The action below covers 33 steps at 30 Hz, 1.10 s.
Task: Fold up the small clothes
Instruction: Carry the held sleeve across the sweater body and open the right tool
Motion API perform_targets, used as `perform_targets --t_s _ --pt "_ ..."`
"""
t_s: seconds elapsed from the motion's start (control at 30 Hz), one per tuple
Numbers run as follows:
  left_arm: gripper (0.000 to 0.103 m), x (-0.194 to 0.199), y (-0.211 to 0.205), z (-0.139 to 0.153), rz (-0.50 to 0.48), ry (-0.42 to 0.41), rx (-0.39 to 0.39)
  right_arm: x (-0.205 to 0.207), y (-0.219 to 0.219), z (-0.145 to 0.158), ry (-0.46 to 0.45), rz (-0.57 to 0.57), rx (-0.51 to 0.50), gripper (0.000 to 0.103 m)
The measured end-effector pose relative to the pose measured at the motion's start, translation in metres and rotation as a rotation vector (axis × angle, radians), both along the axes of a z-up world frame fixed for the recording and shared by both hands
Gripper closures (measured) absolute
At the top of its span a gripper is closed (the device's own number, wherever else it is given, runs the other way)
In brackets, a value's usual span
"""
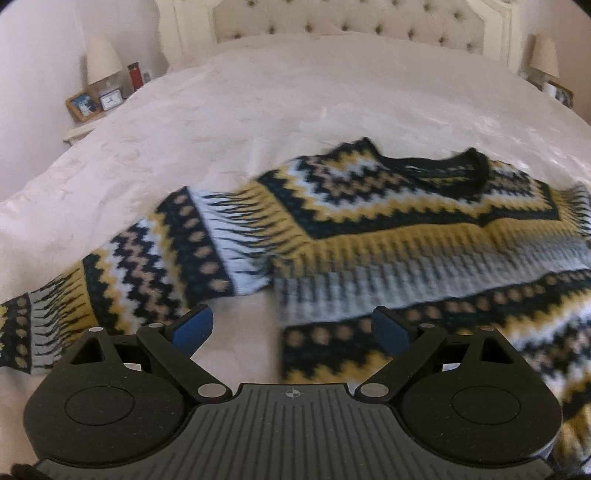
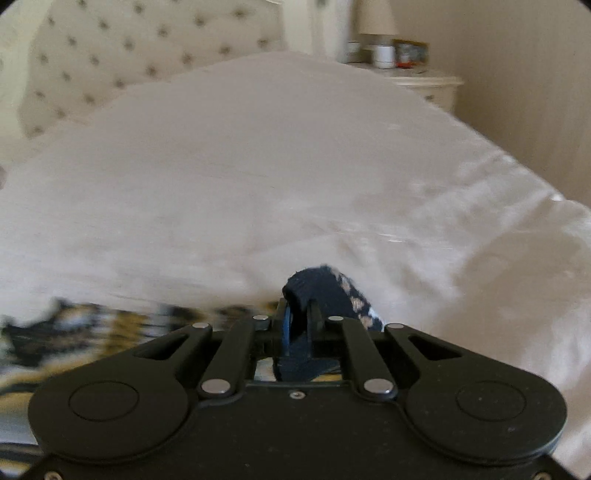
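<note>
Home bedroom: bed [image 1: 258,110], tufted headboard [image 1: 347,18], nightstand lamp [image 1: 101,59].

The sweater [image 1: 369,236] runs off the right and lower left edges of the left wrist frame, its lower bands smeared by blur. In the right wrist frame, its pattern at lower left is a blurred streak, and the right gripper [image 2: 297,314] hides most of the pinched dark knit fold.
</note>
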<state>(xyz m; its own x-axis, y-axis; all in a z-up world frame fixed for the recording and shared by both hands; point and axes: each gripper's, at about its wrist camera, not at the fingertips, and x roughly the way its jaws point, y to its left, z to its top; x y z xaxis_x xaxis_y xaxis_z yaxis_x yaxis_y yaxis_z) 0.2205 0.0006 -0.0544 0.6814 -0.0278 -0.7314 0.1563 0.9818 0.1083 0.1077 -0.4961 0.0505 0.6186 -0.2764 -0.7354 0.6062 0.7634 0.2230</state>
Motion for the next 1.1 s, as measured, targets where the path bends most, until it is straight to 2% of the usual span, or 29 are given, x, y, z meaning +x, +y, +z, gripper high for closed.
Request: perform_targets --t_s 0.13,0.23,0.3,0.43,0.57,0.77,0.93,1.1 --pt "0.010 0.005 0.025 -0.015 0.036 -0.009 -0.072 0.027 0.045 0.025 -0.078 0.113 0.095 0.089" --pt "0.010 0.009 0.037 -0.024 0.031 0.029 -0.084 0.055 0.089 0.038 -0.112 0.217 0.144 0.089" --pt "0.010 0.011 0.044 -0.021 0.025 0.031 -0.102 0.076 0.118 0.042 -0.133 0.291 0.181 0.089" --pt "0.010 0.005 0.058 -0.011 0.055 -0.022 -0.120 0.117 0.178 0.038 -0.143 0.429 0.256 0.089" --pt "0.010 0.005 0.072 -0.006 0.096 -0.038 -0.136 0.156 0.235 0.030 -0.126 0.560 0.312 0.089" --pt "0.010 0.010 0.086 -0.004 0.125 -0.042 -0.194 0.199 0.309 0.016 -0.077 0.695 0.326 0.089" --pt "0.010 0.010 0.086 -0.008 0.114 -0.047 -0.200 0.223 0.340 -0.014 -0.025 0.736 0.340 0.089" --pt "0.010 0.015 0.086 -0.015 0.095 -0.022 -0.236 0.228 0.364 -0.046 0.005 0.753 0.354 0.088"
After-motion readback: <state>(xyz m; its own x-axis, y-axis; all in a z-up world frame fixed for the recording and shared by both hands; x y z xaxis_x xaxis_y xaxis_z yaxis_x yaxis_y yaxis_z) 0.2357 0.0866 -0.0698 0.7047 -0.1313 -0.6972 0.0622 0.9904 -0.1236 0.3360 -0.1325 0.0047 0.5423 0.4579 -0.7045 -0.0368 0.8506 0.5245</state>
